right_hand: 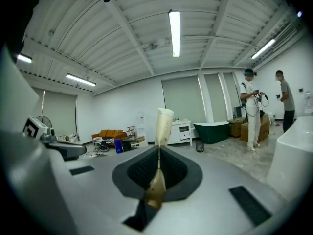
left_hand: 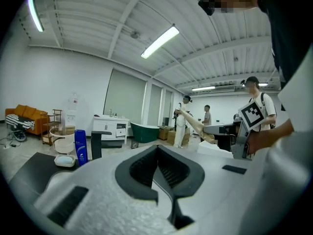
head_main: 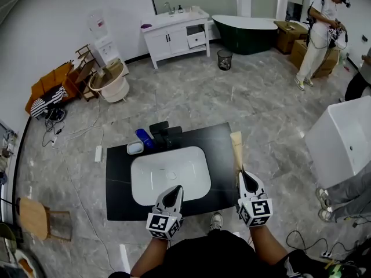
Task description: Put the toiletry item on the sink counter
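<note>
One tube (head_main: 236, 150) pinched in right tool (head_main: 243, 174); one blue bottle (head_main: 144, 138).

The room is bright and evenly lit. Long ceiling lamps (left_hand: 159, 41) glow white in both gripper views, and one (right_hand: 174, 33) burns almost straight overhead in the right gripper view. In the head view the grey floor (head_main: 191, 97) carries a soft sheen and only faint shadows, while the white sink (head_main: 169, 174) looks nearly washed out. Both gripper views bulge strongly, with black corners. Whatever lies closest to each lens is soft; the far room is sharper.
</note>
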Demonstrator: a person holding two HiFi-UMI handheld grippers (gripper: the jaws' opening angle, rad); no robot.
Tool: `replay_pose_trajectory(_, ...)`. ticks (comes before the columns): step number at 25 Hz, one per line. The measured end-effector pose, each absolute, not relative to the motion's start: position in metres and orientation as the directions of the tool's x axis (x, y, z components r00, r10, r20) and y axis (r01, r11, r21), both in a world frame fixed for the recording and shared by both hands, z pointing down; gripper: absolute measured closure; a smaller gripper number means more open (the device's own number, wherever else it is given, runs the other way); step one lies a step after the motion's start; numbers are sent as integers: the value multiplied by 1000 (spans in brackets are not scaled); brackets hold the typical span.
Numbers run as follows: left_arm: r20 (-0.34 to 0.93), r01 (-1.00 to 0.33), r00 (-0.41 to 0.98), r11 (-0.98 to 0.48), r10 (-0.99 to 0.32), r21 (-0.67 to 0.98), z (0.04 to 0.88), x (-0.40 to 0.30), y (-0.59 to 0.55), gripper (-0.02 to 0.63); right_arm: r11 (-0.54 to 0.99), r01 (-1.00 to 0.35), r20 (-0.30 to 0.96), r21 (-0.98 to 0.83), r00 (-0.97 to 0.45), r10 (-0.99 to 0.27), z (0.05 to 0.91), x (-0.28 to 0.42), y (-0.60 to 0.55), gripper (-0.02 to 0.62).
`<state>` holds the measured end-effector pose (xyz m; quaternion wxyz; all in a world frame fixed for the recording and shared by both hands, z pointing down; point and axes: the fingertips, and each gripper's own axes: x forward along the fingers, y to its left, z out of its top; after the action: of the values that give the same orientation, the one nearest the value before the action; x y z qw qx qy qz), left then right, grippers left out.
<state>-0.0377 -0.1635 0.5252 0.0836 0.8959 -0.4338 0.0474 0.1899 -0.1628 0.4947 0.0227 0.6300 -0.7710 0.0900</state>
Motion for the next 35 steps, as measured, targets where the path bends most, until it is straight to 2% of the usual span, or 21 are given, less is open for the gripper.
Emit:
replay_pose_trajectory(9,197,-829,559,-546,-805,118,542,-42,-179,594,258,-964,226,-65,-266,-937,538,190,-207,586)
replay_pose_trajectory(25,254,-839,543,-530,-801,123,574,-90,-206,594,239,-970,450,41,-195,-871,627,176,-244,586)
replay_pose_trajectory(35,276,-821,569,-554,-775,139,588,-95,-216,594,180,-984,613,-10,-148,-776,702,166,-251,586)
